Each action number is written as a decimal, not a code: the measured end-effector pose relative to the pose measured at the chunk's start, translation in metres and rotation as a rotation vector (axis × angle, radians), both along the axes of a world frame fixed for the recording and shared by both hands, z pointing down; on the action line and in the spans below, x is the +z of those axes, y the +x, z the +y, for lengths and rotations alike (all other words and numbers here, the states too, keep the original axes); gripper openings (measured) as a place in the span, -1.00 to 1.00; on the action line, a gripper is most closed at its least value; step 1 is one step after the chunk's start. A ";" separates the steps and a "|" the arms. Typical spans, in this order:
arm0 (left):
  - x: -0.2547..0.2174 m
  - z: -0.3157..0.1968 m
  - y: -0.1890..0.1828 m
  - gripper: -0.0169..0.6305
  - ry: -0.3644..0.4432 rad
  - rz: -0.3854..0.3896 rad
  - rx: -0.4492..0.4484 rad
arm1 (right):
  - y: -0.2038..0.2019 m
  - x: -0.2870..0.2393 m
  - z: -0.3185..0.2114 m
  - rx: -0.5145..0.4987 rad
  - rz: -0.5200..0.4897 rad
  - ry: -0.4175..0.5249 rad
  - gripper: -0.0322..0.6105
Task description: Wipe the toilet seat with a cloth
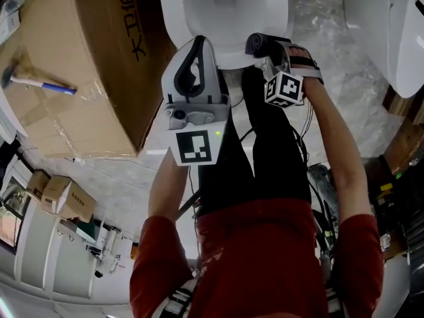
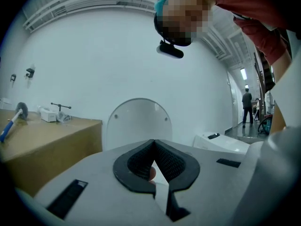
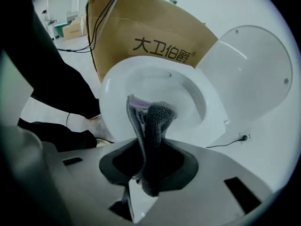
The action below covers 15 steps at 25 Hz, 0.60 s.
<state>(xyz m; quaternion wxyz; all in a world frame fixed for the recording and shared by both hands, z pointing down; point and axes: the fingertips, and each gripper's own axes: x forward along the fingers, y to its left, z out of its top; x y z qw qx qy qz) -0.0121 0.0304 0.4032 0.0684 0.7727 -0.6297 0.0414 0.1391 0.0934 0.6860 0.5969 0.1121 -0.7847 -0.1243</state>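
Pinching a grey cloth (image 3: 149, 126), the right gripper (image 3: 149, 161) hovers over the toilet seat (image 3: 113, 93); the left gripper (image 2: 154, 147) is pressed together.

Dark grey looped-pile cloth (image 3: 151, 121) (purple trim at fold). Glossy white oval toilet seat (image 3: 110, 100). Brown cardboard box (image 3: 141, 27), black print.

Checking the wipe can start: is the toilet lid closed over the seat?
No, in the right gripper view the lid stands raised behind the seat.
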 end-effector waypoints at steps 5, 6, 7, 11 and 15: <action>0.004 -0.015 0.005 -0.91 -0.001 0.012 0.025 | 0.005 0.001 -0.046 0.058 0.007 0.026 -0.65; 0.005 -0.018 0.005 -0.91 -0.001 0.014 0.028 | 0.006 0.001 -0.056 0.067 0.008 0.034 -0.65; 0.005 -0.021 0.005 -0.91 -0.002 0.016 0.030 | 0.005 0.000 -0.065 0.074 0.008 0.041 -0.65; 0.010 -0.031 -0.001 -0.91 -0.010 0.024 0.027 | 0.002 -0.001 -0.103 0.094 0.007 0.069 -0.65; 0.014 -0.039 -0.007 -0.91 -0.018 0.031 0.020 | -0.001 -0.003 -0.142 0.132 0.002 0.086 -0.65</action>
